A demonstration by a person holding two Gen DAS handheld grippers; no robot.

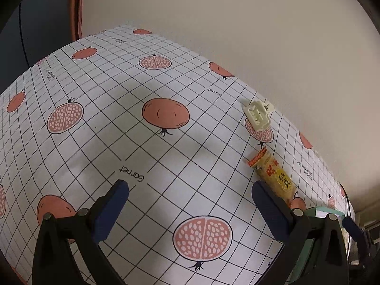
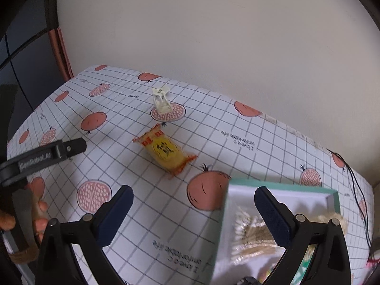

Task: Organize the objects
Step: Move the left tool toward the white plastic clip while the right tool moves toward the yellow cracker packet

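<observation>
Snack packet (image 2: 165, 151) — yellow with orange crimped ends — lies flat on the counter (image 2: 237, 142), out in the open on the gridded cloth printed with pomegranates. Just beyond it, toward the wall, a small cream hair clip (image 2: 162, 102) rests on one of the printed fruit halves, apart from the packet. In the left wrist view the same packet (image 1: 273, 173) lies to the right, just past the right-hand finger, with the clip (image 1: 257, 113) farther along near the counter's edge.

Nearer the right wrist camera sits a teal box (image 2: 285, 185) with a white inside; it holds a clear bag of pale sticks (image 2: 249, 232) and some straw-like filling. The right gripper (image 2: 193, 216) hangs over the box's near corner with its fingers spread wide and nothing between them; one finger is above the box's interior, the other above the cloth.

The left gripper (image 1: 190, 207) is likewise spread, gripping nothing, over bare cloth. From the right wrist view its black body (image 2: 47, 156) juts in from the left, a hand (image 2: 39, 216) wrapped around the handle below it.
</observation>
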